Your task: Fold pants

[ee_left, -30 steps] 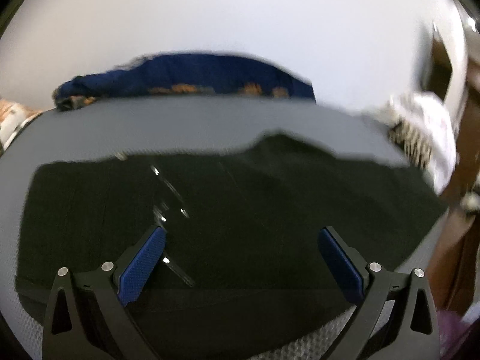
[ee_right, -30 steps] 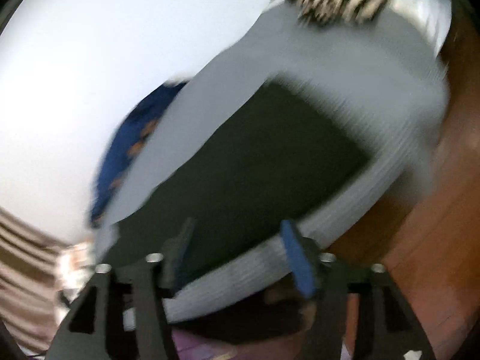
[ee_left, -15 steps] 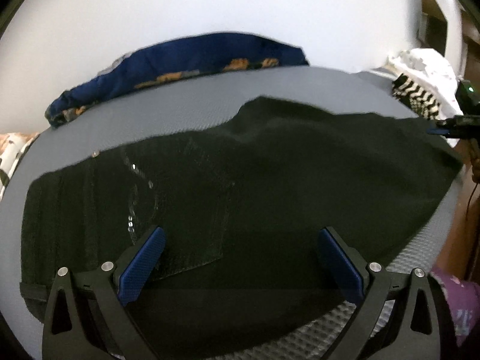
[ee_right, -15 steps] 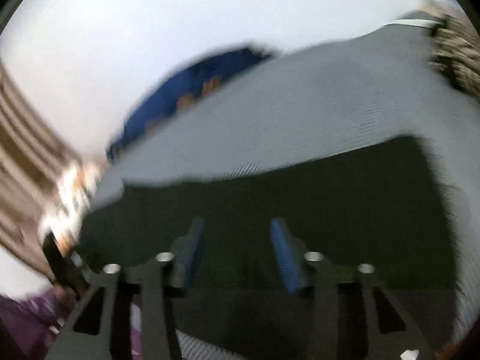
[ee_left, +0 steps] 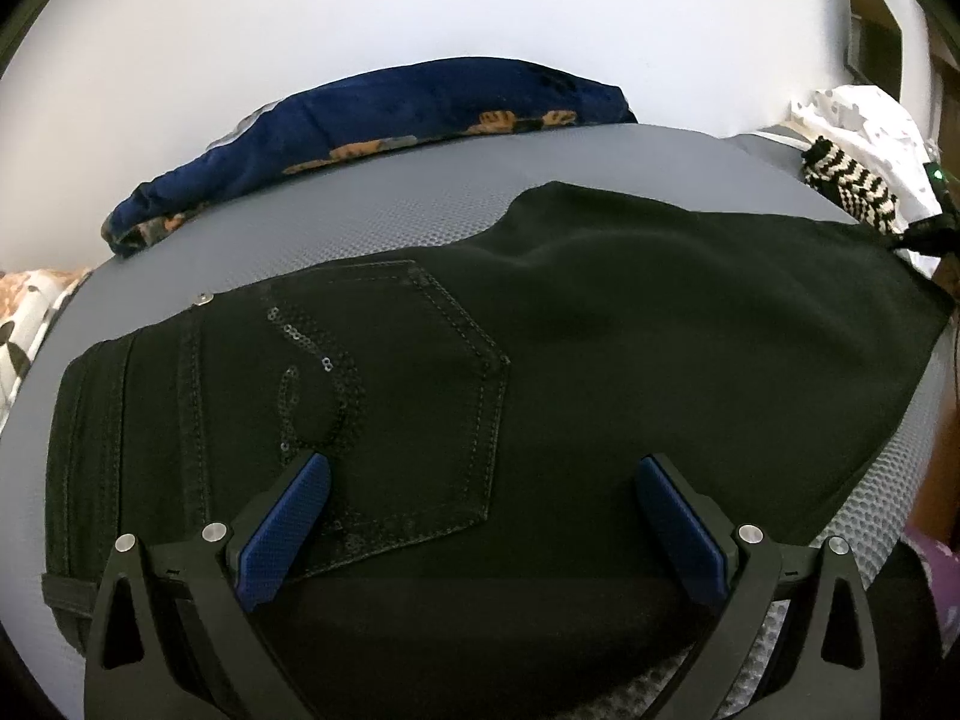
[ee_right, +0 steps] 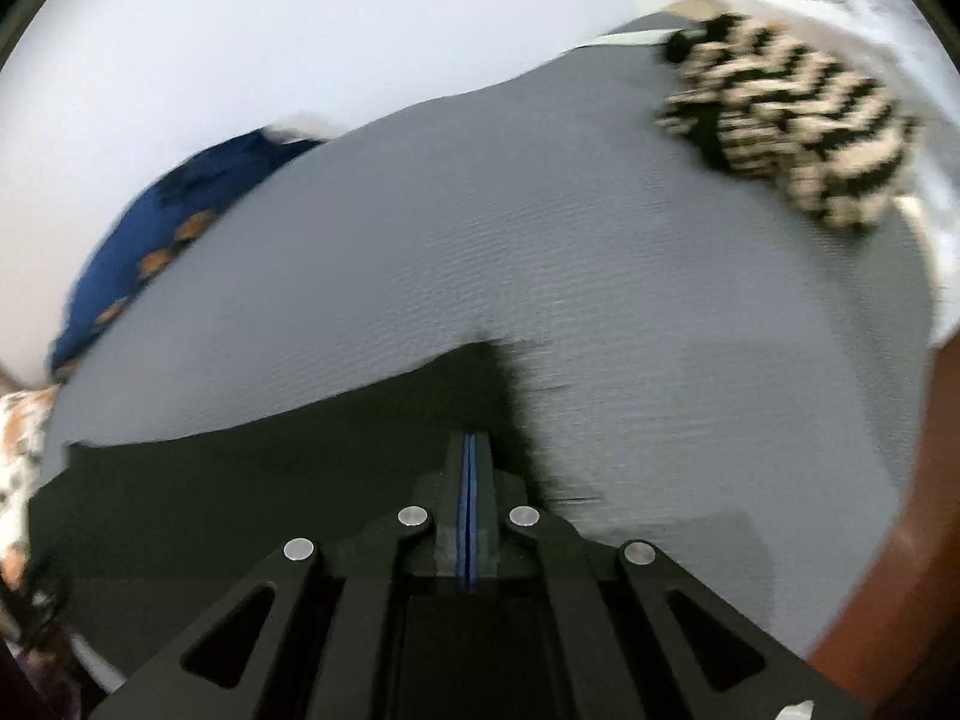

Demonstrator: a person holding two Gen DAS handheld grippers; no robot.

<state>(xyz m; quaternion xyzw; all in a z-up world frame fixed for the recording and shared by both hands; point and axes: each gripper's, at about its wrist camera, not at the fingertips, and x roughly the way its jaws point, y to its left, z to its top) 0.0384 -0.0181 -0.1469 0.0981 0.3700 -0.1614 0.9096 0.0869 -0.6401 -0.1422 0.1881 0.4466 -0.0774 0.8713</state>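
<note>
Over on the far left of the left wrist view, a patterned white and orange cloth (ee_left: 27, 312) peeks in at the edge of the grey mat (ee_left: 384, 210). Behind the mat lies a navy blue cloth (ee_left: 384, 120) with orange prints, bunched along the white wall. Now the main item: the black pants (ee_left: 600, 348) are spread flat across the mat, waistband to the left, back pocket (ee_left: 420, 402) facing up with a sequin swirl on it, a small rivet near the top edge. The left gripper (ee_left: 483, 516) hovers low over the near edge of the pants, blue pads spread wide apart, nothing between them; the left pad sits over the pocket's lower corner. Moving right, the pants run out towards the mat's right end, where a black and cream zigzag knit (ee_left: 852, 186) sits beside a white dotted fabric (ee_left: 864, 114).

Switching to the right wrist view, which is blurred: the right gripper (ee_right: 468, 462) has its blue pads pressed together, only a thin seam between them, and it sits right at the corner of the black pants (ee_right: 270, 492). It looks clamped on that corner edge. The grey mat (ee_right: 480, 240) stretches beyond, the zigzag knit (ee_right: 792, 120) at the far right.
</note>
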